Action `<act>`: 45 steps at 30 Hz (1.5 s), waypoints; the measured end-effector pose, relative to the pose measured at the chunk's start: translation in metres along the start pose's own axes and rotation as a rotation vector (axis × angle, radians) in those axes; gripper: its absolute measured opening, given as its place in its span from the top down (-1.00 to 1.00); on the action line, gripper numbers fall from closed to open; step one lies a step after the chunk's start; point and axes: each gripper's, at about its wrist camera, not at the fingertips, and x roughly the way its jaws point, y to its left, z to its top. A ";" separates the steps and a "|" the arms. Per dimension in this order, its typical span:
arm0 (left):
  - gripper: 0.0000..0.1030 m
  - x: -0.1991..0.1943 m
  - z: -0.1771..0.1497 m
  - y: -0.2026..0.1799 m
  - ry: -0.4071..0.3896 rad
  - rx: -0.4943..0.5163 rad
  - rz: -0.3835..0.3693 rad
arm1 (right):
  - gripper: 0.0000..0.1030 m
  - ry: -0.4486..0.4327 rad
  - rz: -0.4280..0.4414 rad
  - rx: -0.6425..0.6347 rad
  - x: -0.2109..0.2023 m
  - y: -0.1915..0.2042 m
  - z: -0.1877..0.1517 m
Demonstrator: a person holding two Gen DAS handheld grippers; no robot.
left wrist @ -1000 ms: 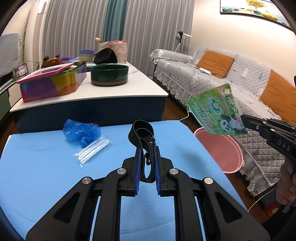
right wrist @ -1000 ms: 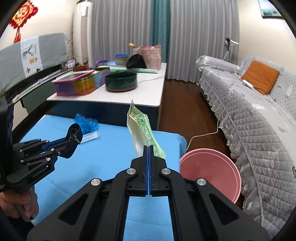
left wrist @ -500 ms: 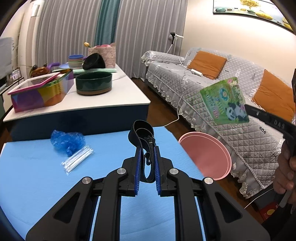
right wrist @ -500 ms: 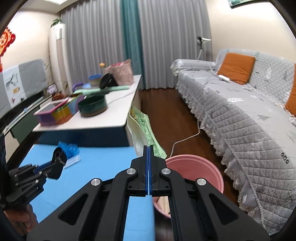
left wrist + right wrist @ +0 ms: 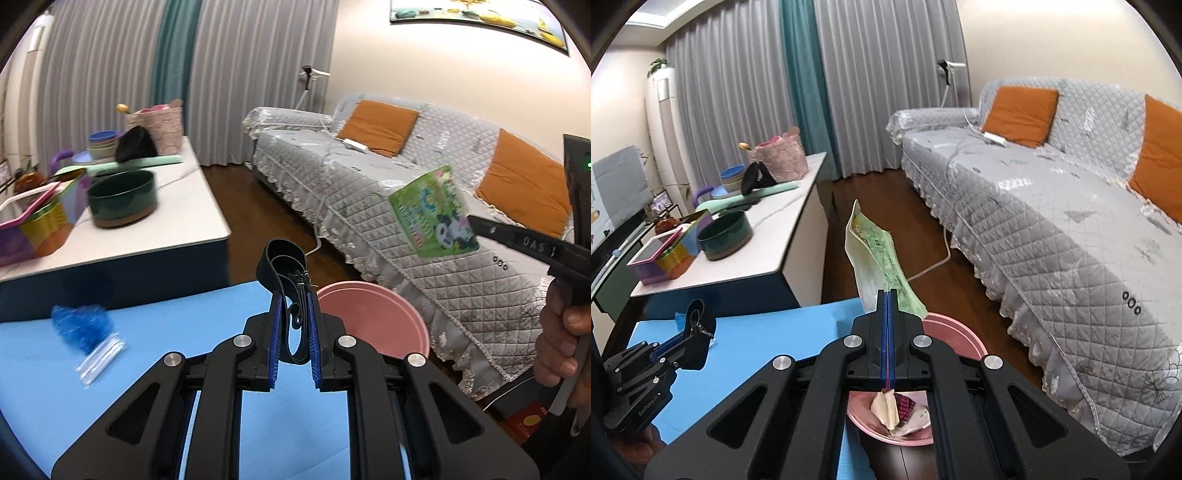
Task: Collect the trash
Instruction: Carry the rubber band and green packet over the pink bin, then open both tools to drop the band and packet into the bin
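You are holding a green wrapper point(image 5: 877, 254) pinched tight in the right gripper point(image 5: 887, 295) over the pink bin point(image 5: 955, 334), which is already holding scraps. Your left gripper point(image 5: 294, 295) is clamping a black strap point(image 5: 282, 260) beside that bin; blue bag point(image 5: 79, 325) and clear packet point(image 5: 99, 358) are remaining.

Two handheld grippers, matte black plastic throughout. Left gripper point(image 5: 294, 339): angular linkage arms with triangular cut-outs, four round silver screw heads in an arc behind the blue-padded fingers point(image 5: 275, 343). Right gripper point(image 5: 888, 339): same black build, same four silver screws, blue pads point(image 5: 885, 332) edge to edge. Seen from the left wrist, pale lettering "DAS" along the right gripper's side and a small green light on the housing above it. Faint white lettering on the left gripper's flank, too small to read. Bare hand point(image 5: 559, 343) on the right gripper's handle, no sleeve visible.
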 end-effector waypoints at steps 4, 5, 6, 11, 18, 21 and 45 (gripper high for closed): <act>0.74 0.017 0.006 -0.017 0.003 0.017 -0.030 | 1.00 0.016 -0.013 0.022 0.007 -0.014 0.000; 0.74 0.024 0.008 -0.023 0.006 0.021 -0.040 | 1.00 0.021 -0.016 0.029 0.009 -0.018 -0.001; 0.74 0.028 0.009 -0.026 0.008 0.024 -0.045 | 1.00 0.024 -0.017 0.033 0.010 -0.021 -0.001; 0.74 0.054 0.014 -0.043 0.021 0.033 -0.077 | 1.00 0.048 -0.028 0.046 0.021 -0.032 -0.004; 0.74 0.088 0.013 -0.057 0.058 0.041 -0.102 | 1.00 0.069 -0.040 0.055 0.033 -0.037 -0.008; 0.74 0.101 0.011 -0.061 0.075 0.053 -0.104 | 1.00 0.066 -0.050 0.073 0.036 -0.042 -0.005; 0.38 0.134 0.018 -0.072 0.115 0.054 -0.111 | 0.29 0.091 -0.084 0.121 0.055 -0.052 -0.004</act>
